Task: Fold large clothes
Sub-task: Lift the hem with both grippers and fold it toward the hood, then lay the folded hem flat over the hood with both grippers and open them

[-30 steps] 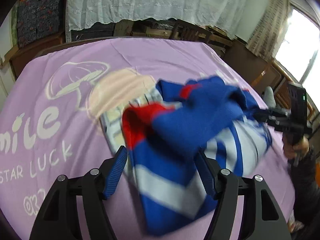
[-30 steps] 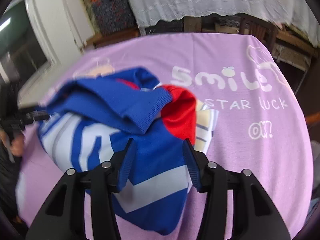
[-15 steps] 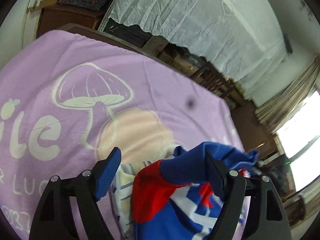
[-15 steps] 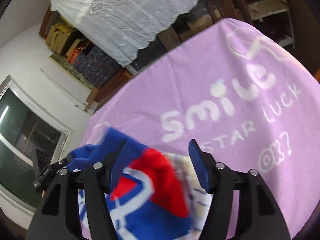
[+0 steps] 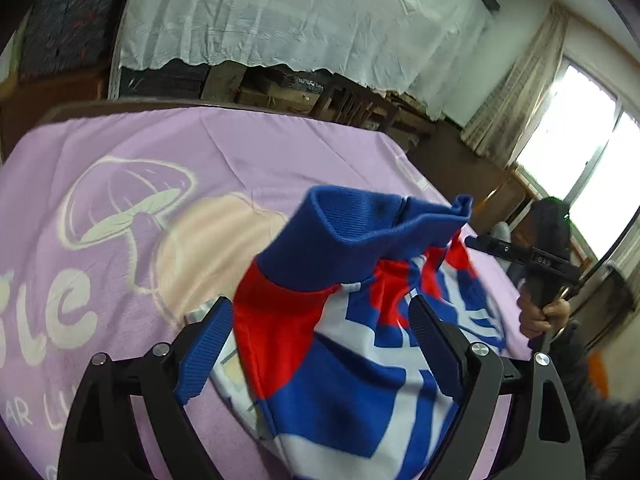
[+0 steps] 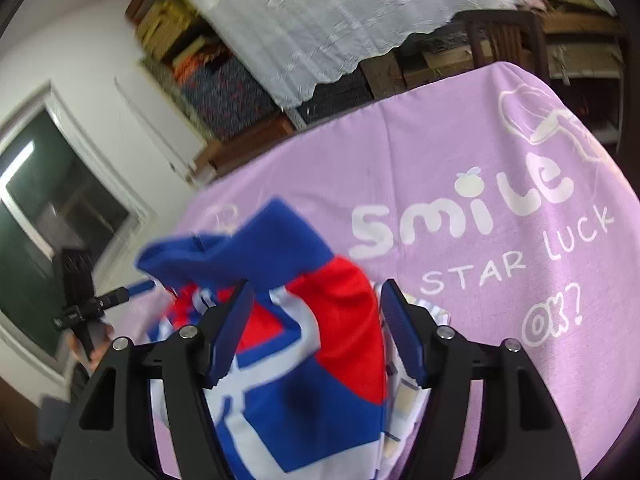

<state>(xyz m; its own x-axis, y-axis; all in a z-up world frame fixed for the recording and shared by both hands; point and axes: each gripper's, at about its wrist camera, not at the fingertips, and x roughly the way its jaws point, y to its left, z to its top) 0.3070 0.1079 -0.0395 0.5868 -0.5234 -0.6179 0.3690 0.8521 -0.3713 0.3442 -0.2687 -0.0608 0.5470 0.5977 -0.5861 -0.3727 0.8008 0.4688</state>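
A blue, red and white knit sweater lies bunched on the purple blanket, its blue ribbed edge standing up in a fold. My left gripper straddles the near part, jaws opening, with the fabric loose between the pads. In the right wrist view the same sweater sits between the fingers of my right gripper, also opening, a gap showing beside the right pad. Each gripper appears in the other's view, held by a hand: the right gripper and the left gripper.
A pale striped cloth peeks out under the sweater. The blanket bears a mushroom print and "smile star luck" lettering. Behind its far edge stand wooden furniture and a chair under a white lace cover. A bright window is at the right.
Both grippers' jaws have widened and drawn back and up from the sweater. The blue ribbed edge has flipped up over the red part, and the garment has slackened between the pads.
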